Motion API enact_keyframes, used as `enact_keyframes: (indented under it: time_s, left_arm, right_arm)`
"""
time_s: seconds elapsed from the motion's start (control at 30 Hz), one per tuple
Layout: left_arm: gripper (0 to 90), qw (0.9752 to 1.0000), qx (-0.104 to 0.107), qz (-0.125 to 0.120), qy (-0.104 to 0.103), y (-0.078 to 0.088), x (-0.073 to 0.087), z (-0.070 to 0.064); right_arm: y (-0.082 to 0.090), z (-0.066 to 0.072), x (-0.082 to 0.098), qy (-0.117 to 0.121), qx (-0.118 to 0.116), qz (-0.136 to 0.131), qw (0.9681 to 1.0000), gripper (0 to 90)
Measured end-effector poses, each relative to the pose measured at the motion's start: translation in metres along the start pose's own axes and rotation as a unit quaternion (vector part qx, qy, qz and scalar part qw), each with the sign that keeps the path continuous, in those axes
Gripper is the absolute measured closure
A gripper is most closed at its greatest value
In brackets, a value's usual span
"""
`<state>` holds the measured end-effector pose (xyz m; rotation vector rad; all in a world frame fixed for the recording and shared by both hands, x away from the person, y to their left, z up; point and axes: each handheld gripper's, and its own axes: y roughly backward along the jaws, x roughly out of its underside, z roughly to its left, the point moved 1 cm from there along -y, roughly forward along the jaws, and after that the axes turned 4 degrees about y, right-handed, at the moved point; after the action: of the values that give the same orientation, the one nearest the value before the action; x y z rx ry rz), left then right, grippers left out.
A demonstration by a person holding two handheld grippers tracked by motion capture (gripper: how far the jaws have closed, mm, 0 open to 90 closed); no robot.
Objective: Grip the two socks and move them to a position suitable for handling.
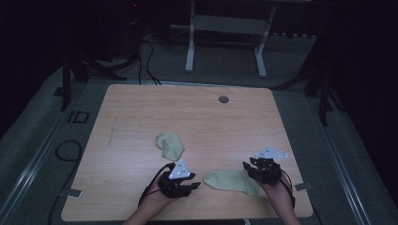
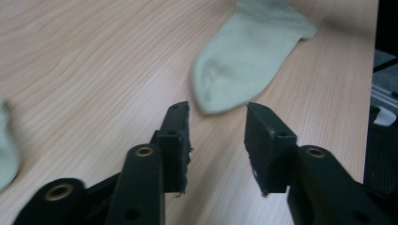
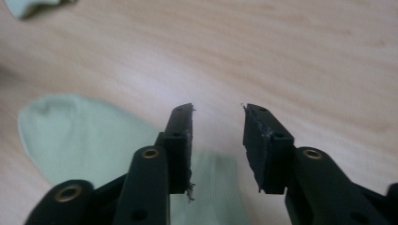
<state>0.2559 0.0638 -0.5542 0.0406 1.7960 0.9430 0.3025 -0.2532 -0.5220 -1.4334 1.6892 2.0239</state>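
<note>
Two pale green socks lie on the wooden table. One sock lies flat near the front edge, between the two grippers; its toe end points at my left gripper, and its cuff part runs under my right gripper. The other sock lies crumpled farther back, with an edge at the left of the left gripper view. My left gripper is open, its tips just short of the toe. My right gripper is open above the sock's cuff end, holding nothing.
A round grommet hole sits near the table's far edge. Cables and a white frame stand are on the floor beyond the table. A strip of tape marks the front left corner.
</note>
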Motion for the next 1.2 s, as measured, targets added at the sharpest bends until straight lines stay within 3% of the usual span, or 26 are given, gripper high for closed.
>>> enact_keyframes:
  time_s: [0.23, 0.4, 0.53, 0.87, 1.2]
  left_arm:
    - [55.7, 0.9996, -0.017, -0.01, 0.019, 0.025, 0.023, 0.011]
    - [55.7, 0.999, -0.031, -0.013, 0.031, 0.041, 0.038, 0.016]
    - [55.7, 0.9983, -0.039, -0.014, 0.041, 0.052, 0.05, 0.02]
    - [55.8, 0.9956, -0.065, -0.021, 0.064, 0.077, 0.075, 0.031]
    - [55.8, 0.993, -0.085, -0.026, 0.078, 0.087, 0.088, 0.037]
  right_arm:
    - [-0.013, 0.008, -0.039, 0.028, -0.021, -0.001, 0.9994, 55.6]
    - [-0.026, 0.024, -0.064, 0.059, -0.036, 0.008, 0.9976, 54.2]
    - [-0.038, 0.038, -0.084, 0.07, -0.052, 0.013, 0.9961, 54.0]
    - [-0.075, 0.081, -0.129, 0.102, -0.096, 0.024, 0.9899, 50.6]
    - [-0.125, 0.131, -0.154, 0.115, -0.133, 0.044, 0.9834, 50.3]
